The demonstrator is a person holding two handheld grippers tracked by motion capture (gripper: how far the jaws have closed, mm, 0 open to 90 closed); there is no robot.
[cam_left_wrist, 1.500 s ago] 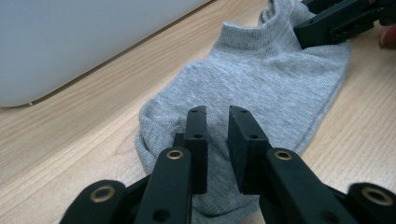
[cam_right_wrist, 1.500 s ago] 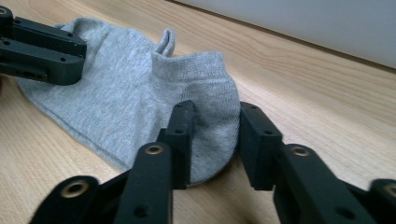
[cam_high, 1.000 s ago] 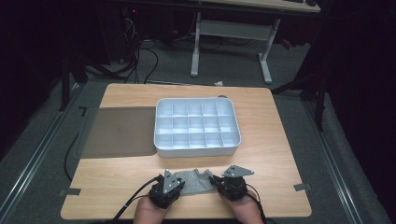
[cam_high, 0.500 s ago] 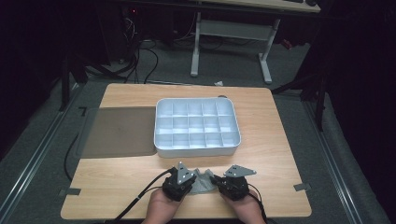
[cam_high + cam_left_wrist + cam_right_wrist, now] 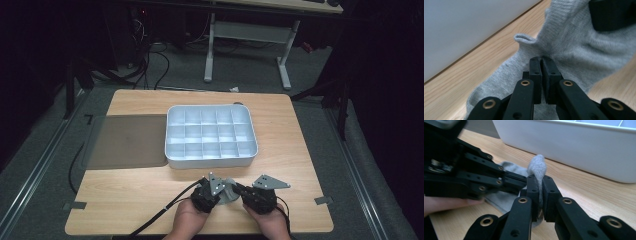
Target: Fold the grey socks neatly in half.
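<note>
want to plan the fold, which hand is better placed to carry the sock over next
Left, probably. The left gripper is shut on the grey sock at a loose flat stretch, free to travel. The right gripper pinches a raised fold by the white tray, suiting an anchor.

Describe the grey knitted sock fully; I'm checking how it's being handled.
The grey knitted sock is soft ribbed fabric, crumpled on the wooden table just in front of the white compartment tray. The left gripper and right gripper are both shut on it; the right one pinches a raised fold.
</note>
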